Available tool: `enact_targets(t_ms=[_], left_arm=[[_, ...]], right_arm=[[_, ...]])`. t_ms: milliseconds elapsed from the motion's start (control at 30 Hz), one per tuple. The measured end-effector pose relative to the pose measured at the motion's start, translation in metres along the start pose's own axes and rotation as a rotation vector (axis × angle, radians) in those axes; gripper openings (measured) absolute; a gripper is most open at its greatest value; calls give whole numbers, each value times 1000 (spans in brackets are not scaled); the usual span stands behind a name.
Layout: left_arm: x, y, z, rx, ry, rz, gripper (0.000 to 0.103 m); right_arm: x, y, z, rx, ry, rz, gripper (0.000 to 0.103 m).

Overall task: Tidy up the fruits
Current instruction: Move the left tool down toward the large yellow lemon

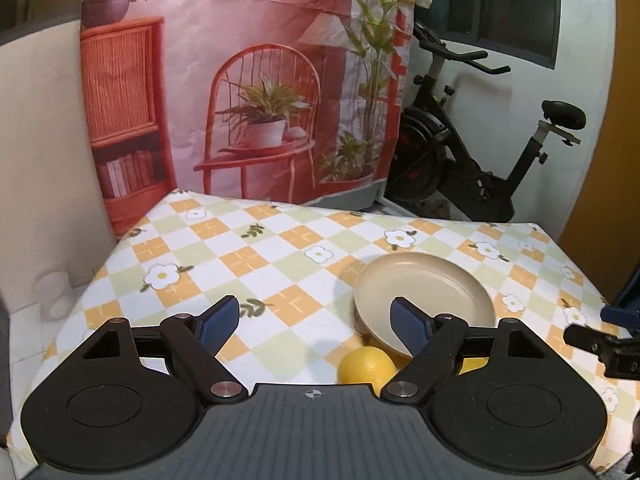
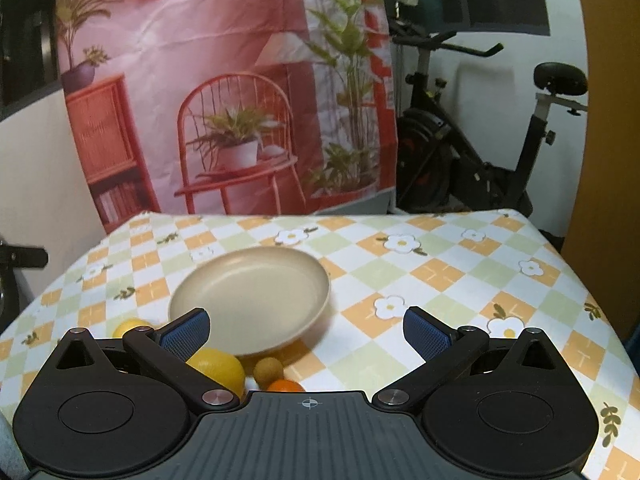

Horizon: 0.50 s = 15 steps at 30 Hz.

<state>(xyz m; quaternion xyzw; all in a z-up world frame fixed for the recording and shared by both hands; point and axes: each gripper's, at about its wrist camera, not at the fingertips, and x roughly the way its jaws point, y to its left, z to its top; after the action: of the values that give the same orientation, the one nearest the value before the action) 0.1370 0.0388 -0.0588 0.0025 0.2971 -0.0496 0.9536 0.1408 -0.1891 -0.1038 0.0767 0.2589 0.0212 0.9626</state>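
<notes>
Fruit lay beside the empty plate on the worktop, none sorted; left gripper and right gripper both gaped open, holding nothing.

One beige plate sat on the checked tablecloth; beside it lay two lemons, one small brown round fruit and one orange; one exercise bike stood behind.

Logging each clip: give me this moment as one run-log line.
plate: empty | lemon: on tablecloth, near plate | left tool: open, holding nothing | right tool: open, holding nothing
</notes>
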Motion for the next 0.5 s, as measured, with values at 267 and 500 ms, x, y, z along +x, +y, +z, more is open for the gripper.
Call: enact_targets(t_ms=[267,500], left_arm=[[2,-13,-5,-6,-35,-37,84],[10,-21,-18,-11,-11,-65,84]], right_arm=[[4,-18,-9,28,60,23,102],[3,-23,-26,16,103,65,102]])
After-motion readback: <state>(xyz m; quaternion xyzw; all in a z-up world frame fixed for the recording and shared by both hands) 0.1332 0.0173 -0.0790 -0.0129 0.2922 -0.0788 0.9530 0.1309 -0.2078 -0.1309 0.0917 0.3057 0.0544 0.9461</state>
